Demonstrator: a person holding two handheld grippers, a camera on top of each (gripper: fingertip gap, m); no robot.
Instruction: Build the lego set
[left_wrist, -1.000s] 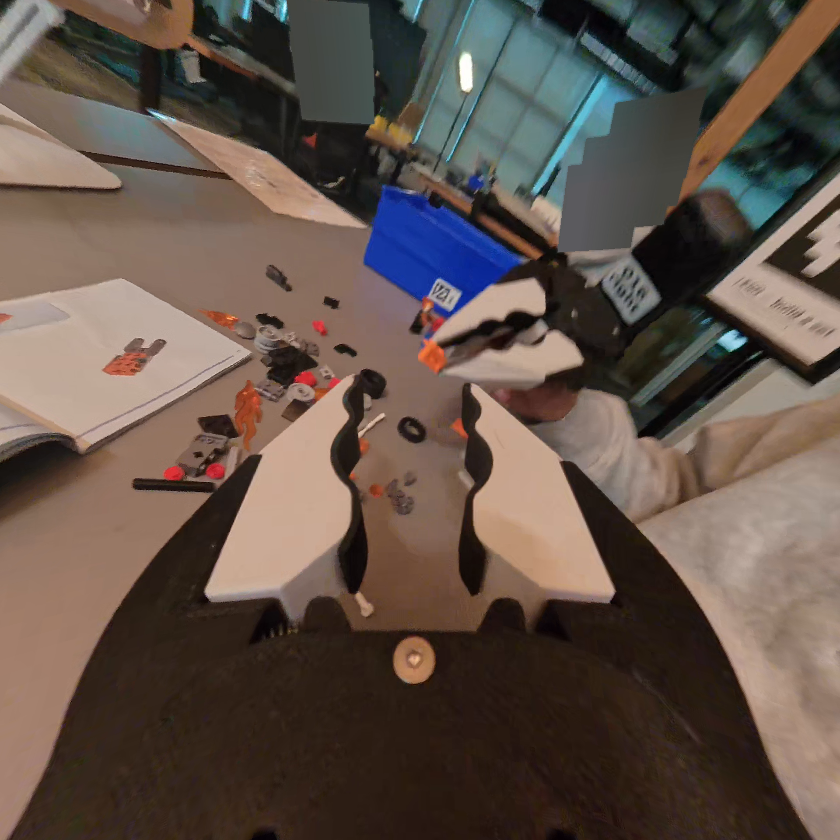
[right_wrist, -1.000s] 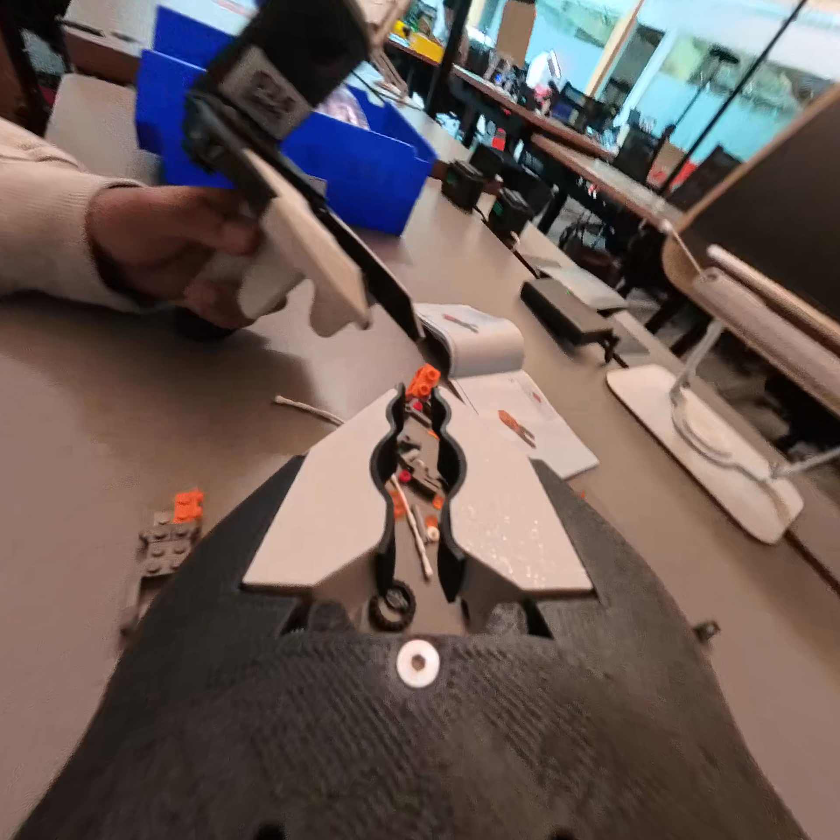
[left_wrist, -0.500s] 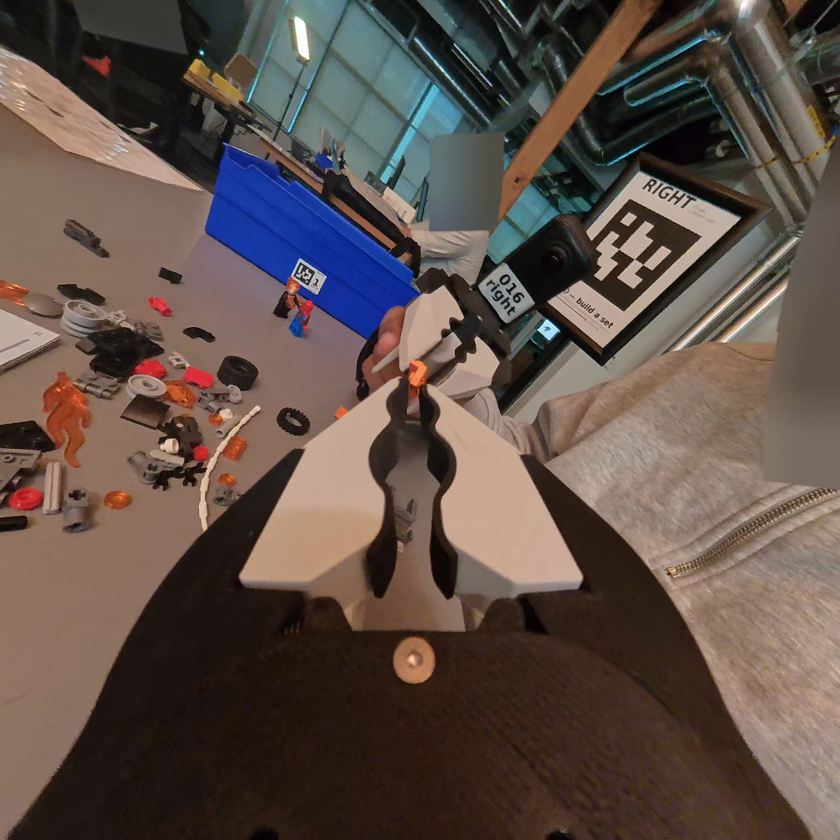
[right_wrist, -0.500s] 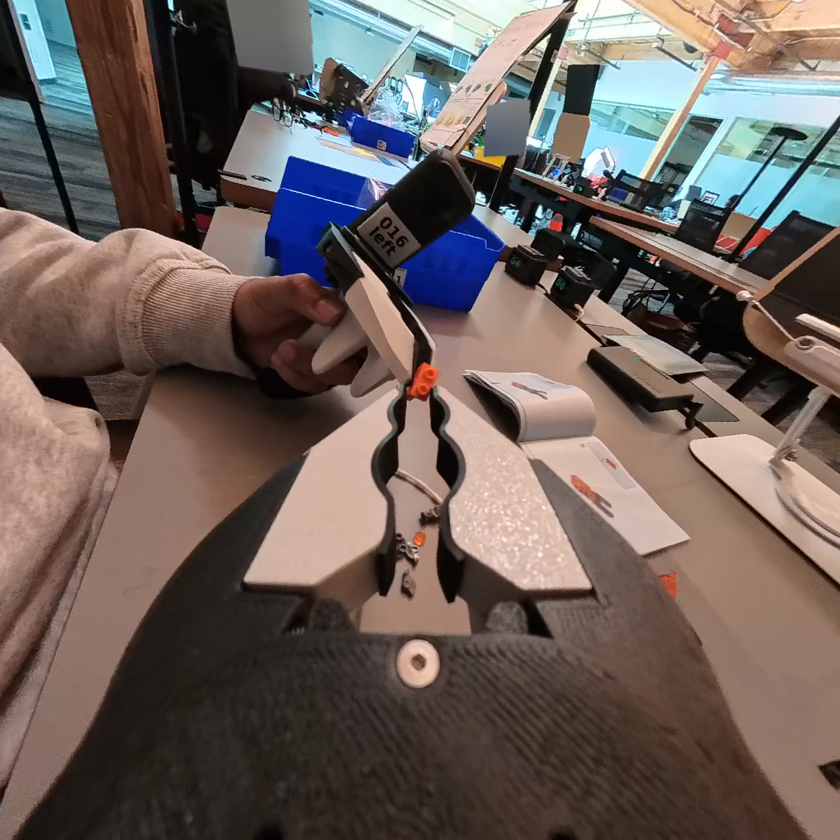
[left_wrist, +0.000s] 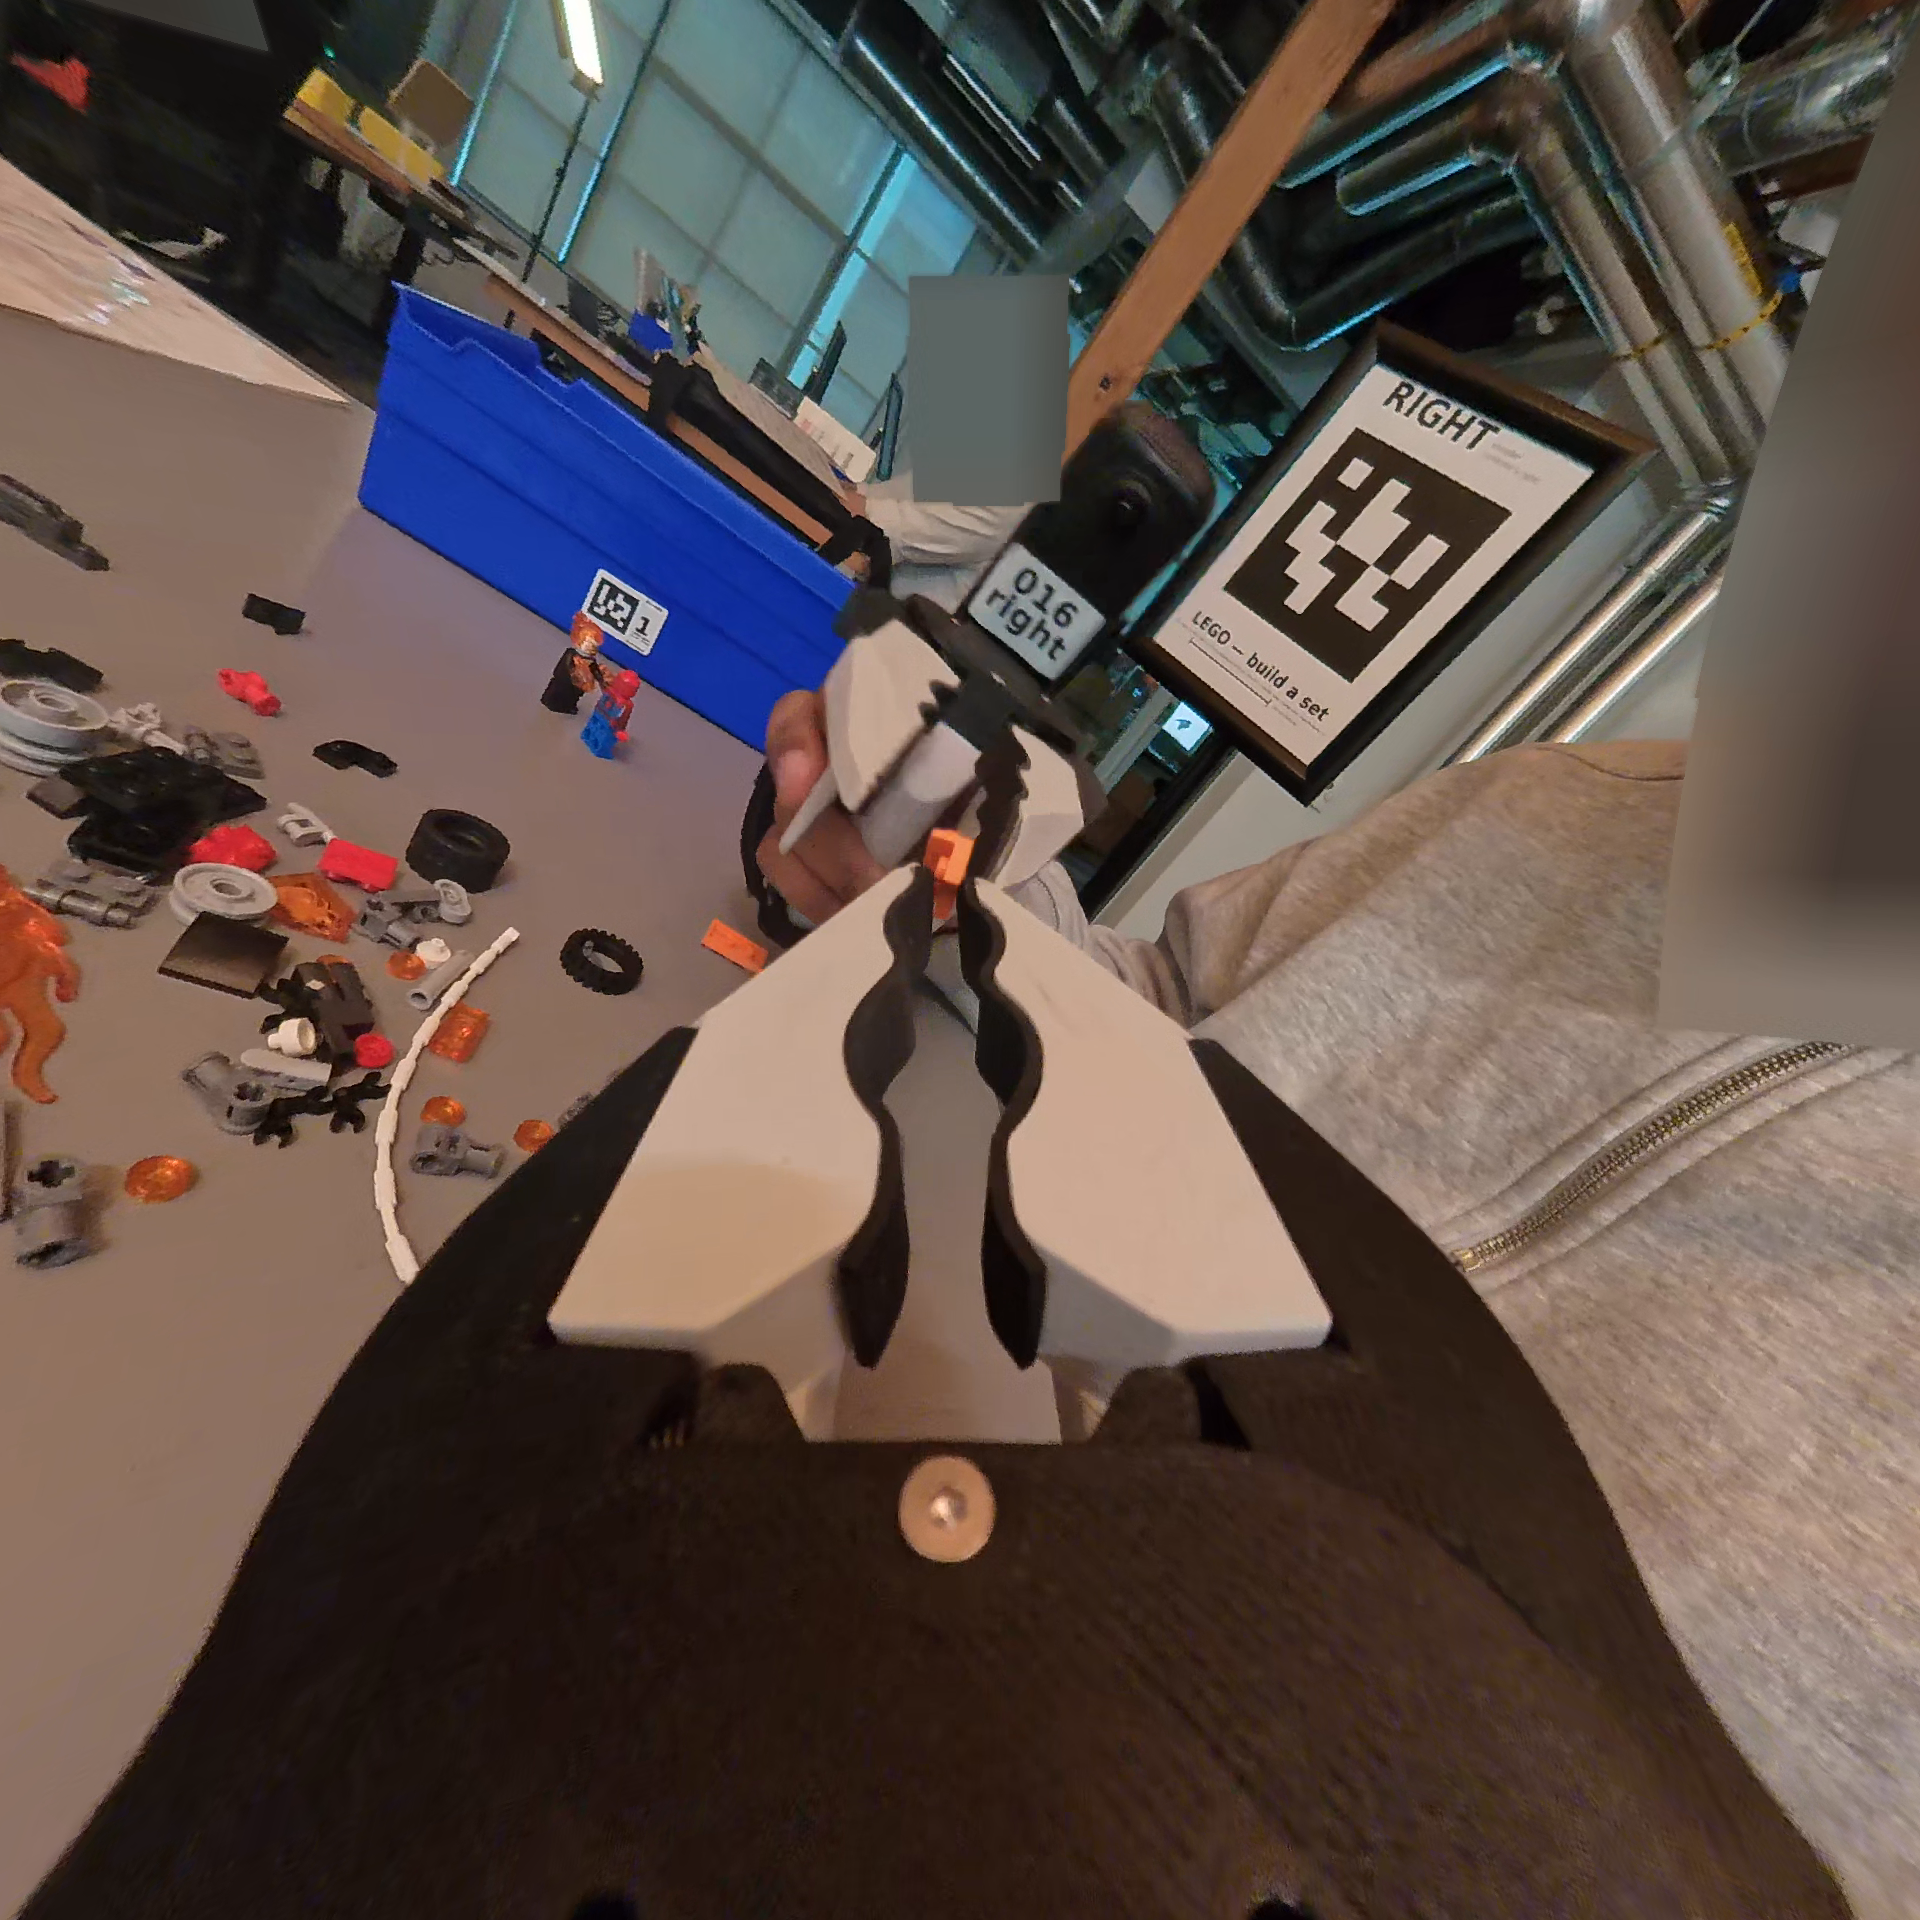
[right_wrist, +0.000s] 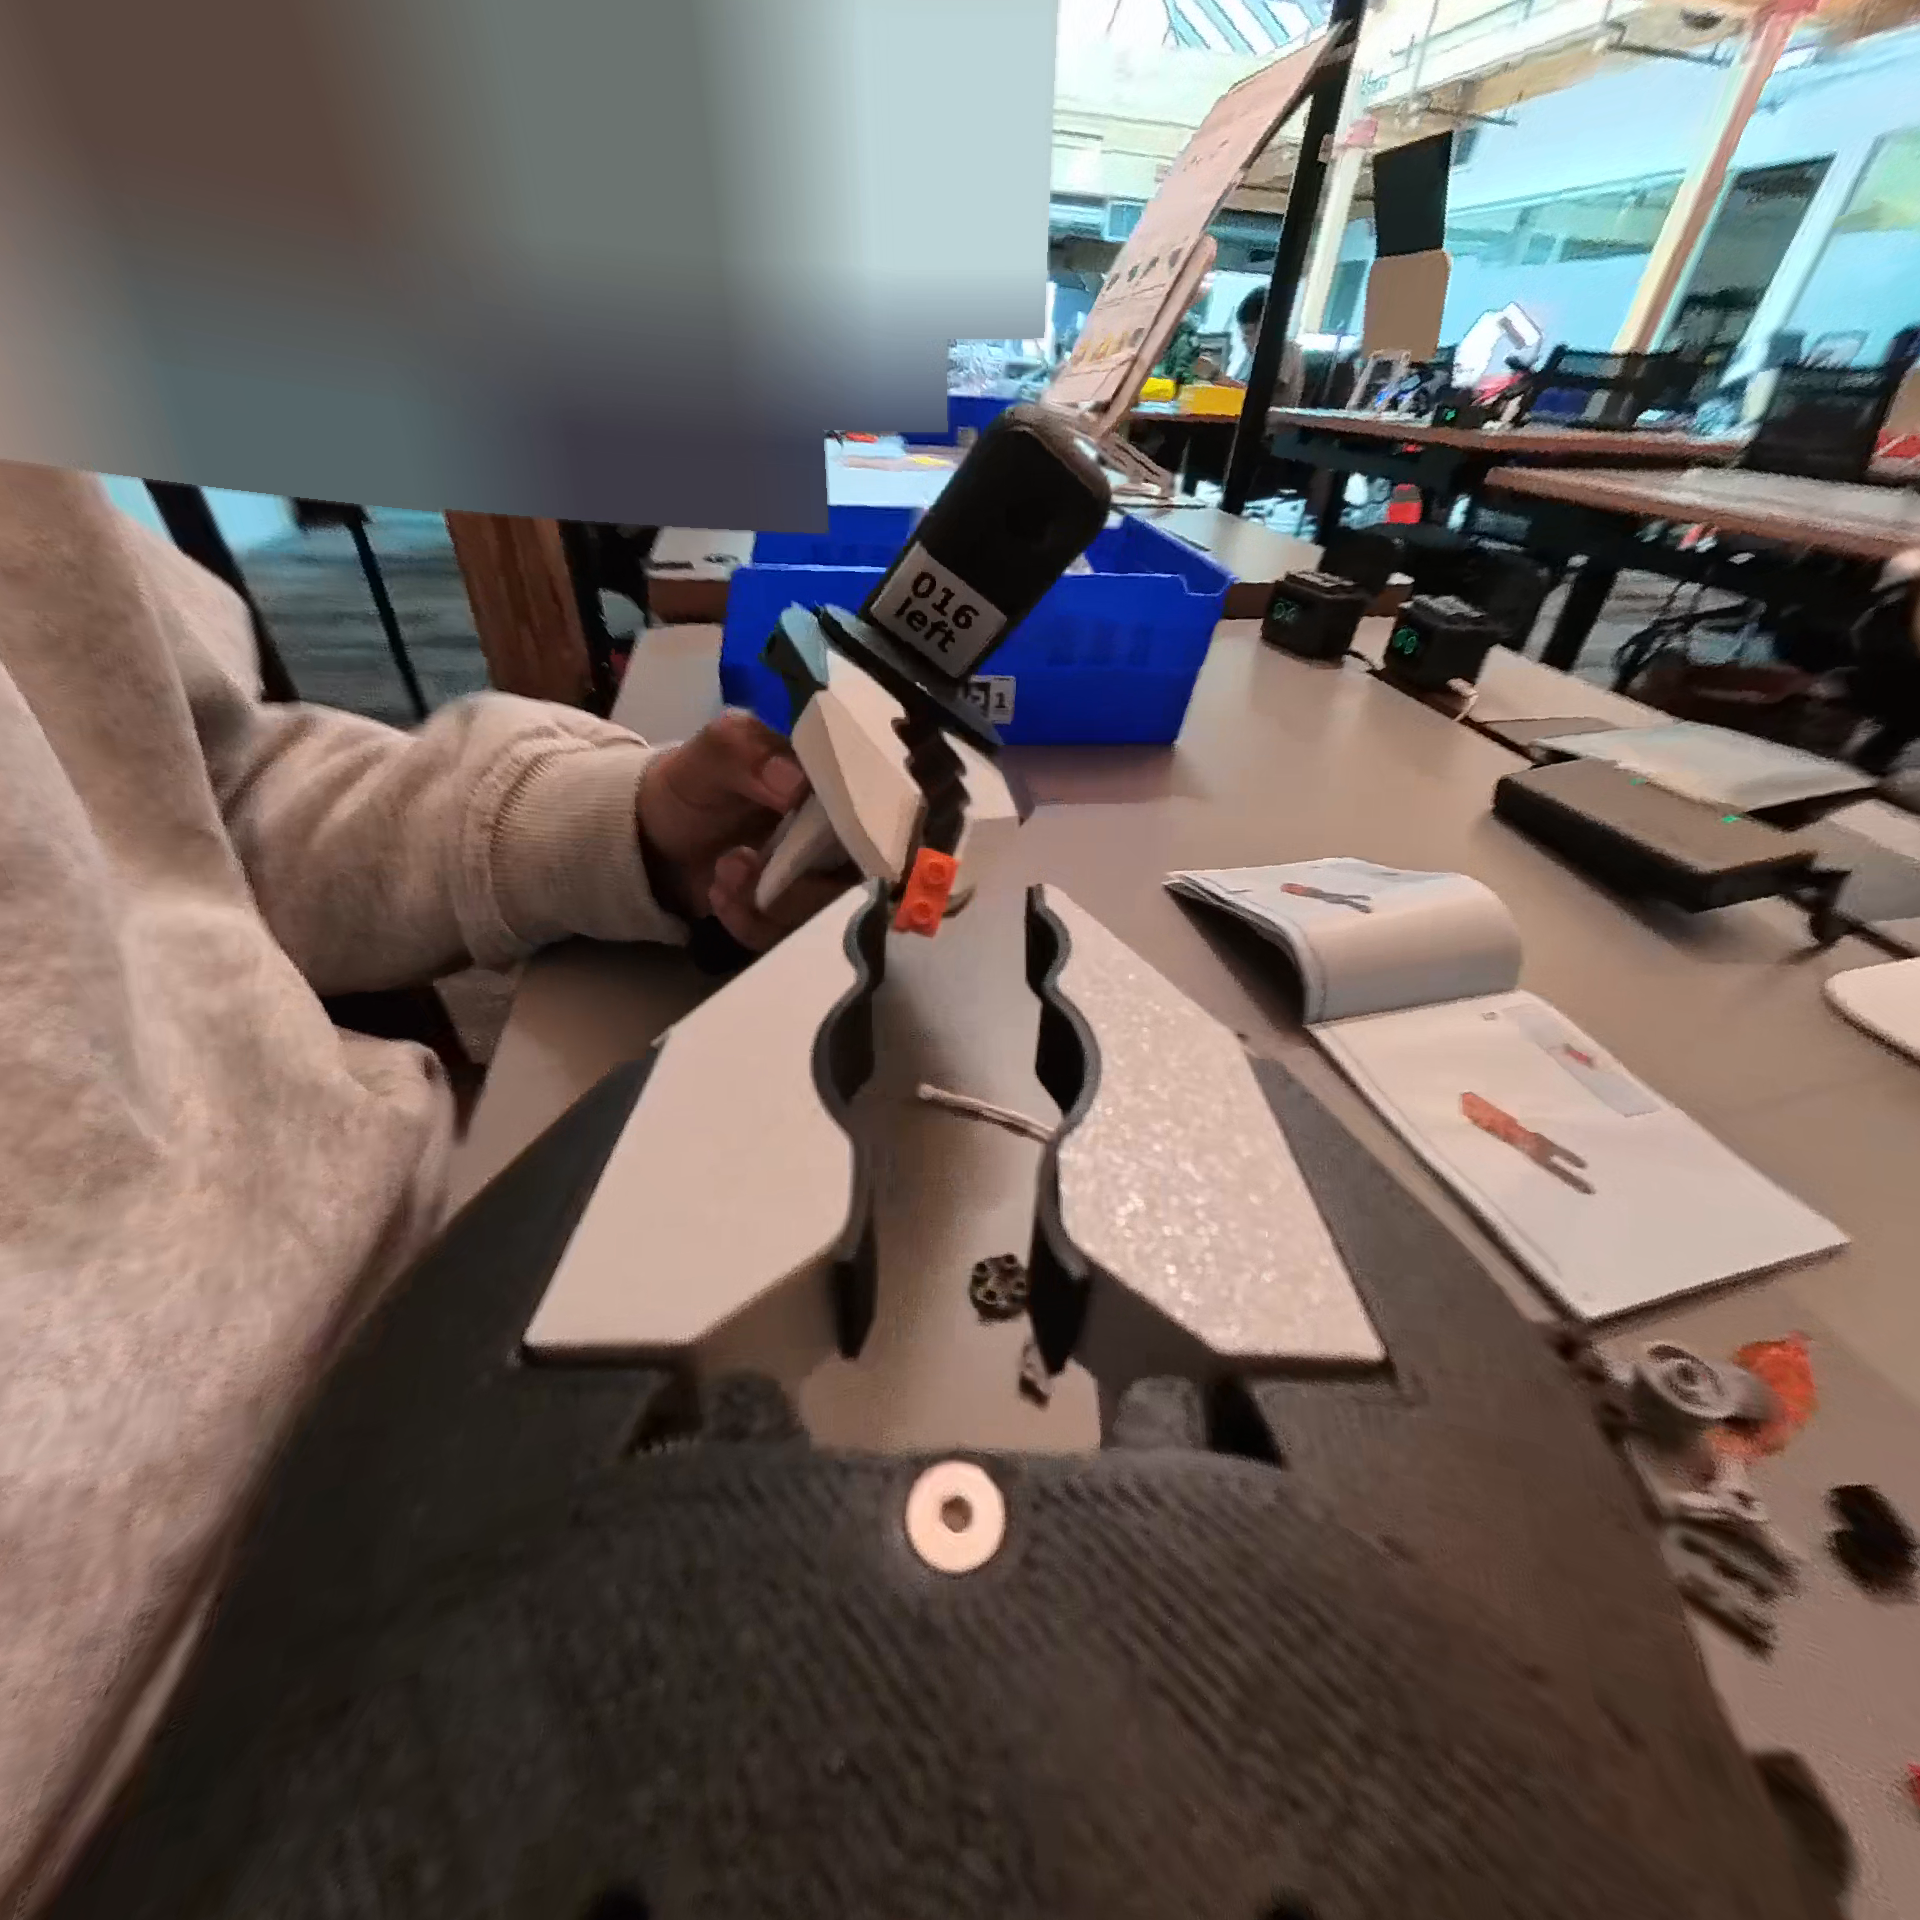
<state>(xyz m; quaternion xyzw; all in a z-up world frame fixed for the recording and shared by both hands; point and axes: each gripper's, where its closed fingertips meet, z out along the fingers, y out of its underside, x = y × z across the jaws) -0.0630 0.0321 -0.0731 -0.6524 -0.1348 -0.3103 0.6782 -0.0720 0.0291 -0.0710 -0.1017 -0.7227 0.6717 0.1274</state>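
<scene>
the left gripper (left_wrist: 940, 902) fingers pinch a small orange brick (left_wrist: 945, 858) up in the air, above the desk (left_wrist: 499, 665). the right gripper (right_wrist: 951, 909) fingers are spread apart, just beside the brick (right_wrist: 923, 890), not holding it. which brick faces are gripped is hard to make out. loose parts (left_wrist: 312, 935) lie on the desk left of the brick, and the blue bin (left_wrist: 582, 520) sits behind them. a booklet (right_wrist: 1507, 1070) lies open to the right. there is bare desk between brick and bin.
</scene>
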